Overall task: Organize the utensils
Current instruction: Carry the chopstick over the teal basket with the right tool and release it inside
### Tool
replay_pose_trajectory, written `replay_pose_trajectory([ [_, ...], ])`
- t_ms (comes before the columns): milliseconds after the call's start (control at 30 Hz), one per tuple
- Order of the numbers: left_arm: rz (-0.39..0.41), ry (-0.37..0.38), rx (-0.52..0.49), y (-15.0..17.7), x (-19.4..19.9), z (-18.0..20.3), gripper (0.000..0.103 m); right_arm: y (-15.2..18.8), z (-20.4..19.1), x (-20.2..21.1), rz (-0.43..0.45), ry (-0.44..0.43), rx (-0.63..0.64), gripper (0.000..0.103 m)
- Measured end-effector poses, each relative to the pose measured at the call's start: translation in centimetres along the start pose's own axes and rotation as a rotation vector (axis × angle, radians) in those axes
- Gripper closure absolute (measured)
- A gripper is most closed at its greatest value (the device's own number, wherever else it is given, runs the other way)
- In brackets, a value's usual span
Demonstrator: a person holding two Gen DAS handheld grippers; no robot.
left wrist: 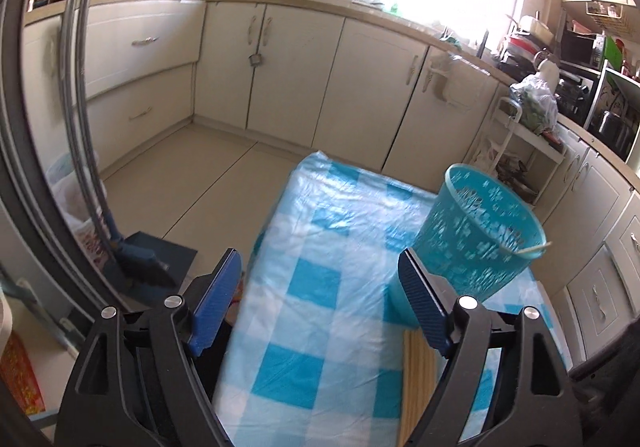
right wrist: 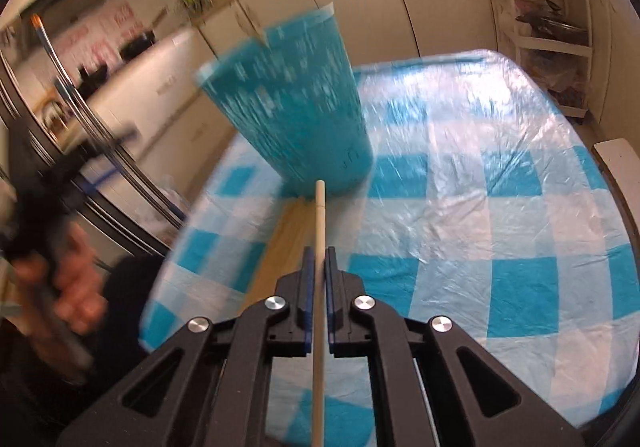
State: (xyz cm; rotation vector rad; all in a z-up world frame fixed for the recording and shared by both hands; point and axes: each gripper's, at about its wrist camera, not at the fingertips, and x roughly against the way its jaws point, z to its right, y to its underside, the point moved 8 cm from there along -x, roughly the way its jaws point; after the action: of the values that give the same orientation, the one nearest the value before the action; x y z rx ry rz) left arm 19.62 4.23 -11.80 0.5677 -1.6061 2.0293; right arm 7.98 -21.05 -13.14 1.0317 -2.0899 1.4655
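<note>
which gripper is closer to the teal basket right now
Left, as far as the views show. The open left gripper has one finger overlapping the teal basket's base. The right gripper, shut on a chopstick, sits back, only the stick's tip near the base.

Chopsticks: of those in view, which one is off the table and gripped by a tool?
The single pale chopstick clamped in the right tool, pointing toward the teal basket. The remaining chopsticks lie bundled on the checked tablecloth; another leans inside the basket.

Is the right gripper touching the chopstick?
Touching. The right wrist view shows the right gripper shut on the chopstick, pads pressing both sides.
</note>
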Motion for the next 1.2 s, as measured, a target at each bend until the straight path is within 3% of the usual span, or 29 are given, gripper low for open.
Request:
replay_pose_trajectory([
  [267, -0.065, -0.016, 0.002, 3.7, -1.0, -1.2, 0.026, -12.1, -6.6, 5.3, 0.346, -0.145, 0.055, 0.097],
  [367, -0.051, -0.026, -0.018, 4.3, -1.2, -0.8, 0.026, -16.4, -8.1, 4.5, 0.475, -0.129, 0.078, 0.097],
  [467, -0.032, -0.041, -0.027, 4.8, -1.4, -0.9, 0.026, -19.4, -8.3, 2.6, 0.535, -0.082, 0.088, 0.097],
  [600, -0.028, -0.047, -0.018, 5.0, -1.7, -1.4, 0.025, -20.8, -6.9, -1.4, 0.545, 0.019, 0.094, 0.097],
  [733, -0.027, -0.053, 0.007, 5.0, -1.9, -2.1, 0.025, -20.7, -5.1, -3.6, 0.492, 0.071, 0.069, 0.097],
  [1067, -0.037, -0.054, 0.001, 5.2, -2.3, -1.9, 0.025, -17.5, -5.0, -5.8, 0.364, 0.08, 0.117, 0.095],
  [1200, -0.036, -0.07, 0.002, 5.4, -2.4, -2.2, 0.025, -16.3, -5.2, -4.2, 0.369, 0.072, 0.123, 0.091],
])
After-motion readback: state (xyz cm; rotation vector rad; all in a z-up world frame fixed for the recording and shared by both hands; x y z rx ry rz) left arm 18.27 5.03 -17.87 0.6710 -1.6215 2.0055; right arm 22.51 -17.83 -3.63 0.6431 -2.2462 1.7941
